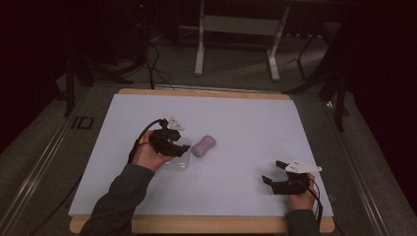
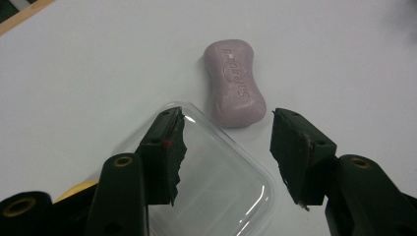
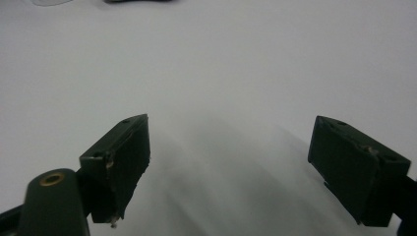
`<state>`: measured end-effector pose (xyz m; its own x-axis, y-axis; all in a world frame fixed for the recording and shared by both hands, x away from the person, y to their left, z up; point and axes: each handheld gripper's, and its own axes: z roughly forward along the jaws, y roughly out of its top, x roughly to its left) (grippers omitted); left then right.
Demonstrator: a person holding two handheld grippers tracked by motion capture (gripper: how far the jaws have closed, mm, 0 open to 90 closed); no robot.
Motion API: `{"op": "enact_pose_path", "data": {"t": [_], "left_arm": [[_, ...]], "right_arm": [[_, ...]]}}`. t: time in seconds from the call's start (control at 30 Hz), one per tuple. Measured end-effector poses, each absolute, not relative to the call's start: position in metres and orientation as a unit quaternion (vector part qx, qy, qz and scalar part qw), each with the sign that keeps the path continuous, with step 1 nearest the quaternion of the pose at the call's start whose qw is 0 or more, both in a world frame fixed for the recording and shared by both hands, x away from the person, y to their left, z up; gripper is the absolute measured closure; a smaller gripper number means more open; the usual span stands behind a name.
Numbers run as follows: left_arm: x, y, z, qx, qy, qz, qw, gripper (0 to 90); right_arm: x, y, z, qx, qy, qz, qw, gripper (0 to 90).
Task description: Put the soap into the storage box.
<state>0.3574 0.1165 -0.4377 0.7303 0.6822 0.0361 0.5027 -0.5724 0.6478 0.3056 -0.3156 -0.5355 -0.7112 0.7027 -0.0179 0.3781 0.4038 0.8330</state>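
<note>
A pale purple soap bar [image 2: 234,83] is seen at twelve o'clock on a white table [image 2: 88,73]. Below it, a clear plastic lid [image 2: 221,187] is straddled by the left gripper [image 2: 226,123], jaws parted, nothing pressed.

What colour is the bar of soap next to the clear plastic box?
Pale purple, a lilac bar of soap; clearest in the left gripper view.

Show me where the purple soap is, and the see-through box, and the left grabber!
purple soap [image 2: 235,83]: left gripper view, middle of its stamped top face.
see-through box [image 2: 221,187]: left gripper view, its clear flat top.
left gripper [image 2: 223,147]: left gripper view, midway between its black fingertips.
</note>
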Motion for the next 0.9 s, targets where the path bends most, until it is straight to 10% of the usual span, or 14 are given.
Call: {"op": "enact_pose_path", "data": {"t": [0.9], "left_arm": [[0.379, 0.101, -0.441, 0.885, 0.336, 0.121, 0.3, 46.4]], "right_arm": [[0.305, -0.315, -0.535, 0.33, 0.819, 0.431, 0.187, 15.7]]}}
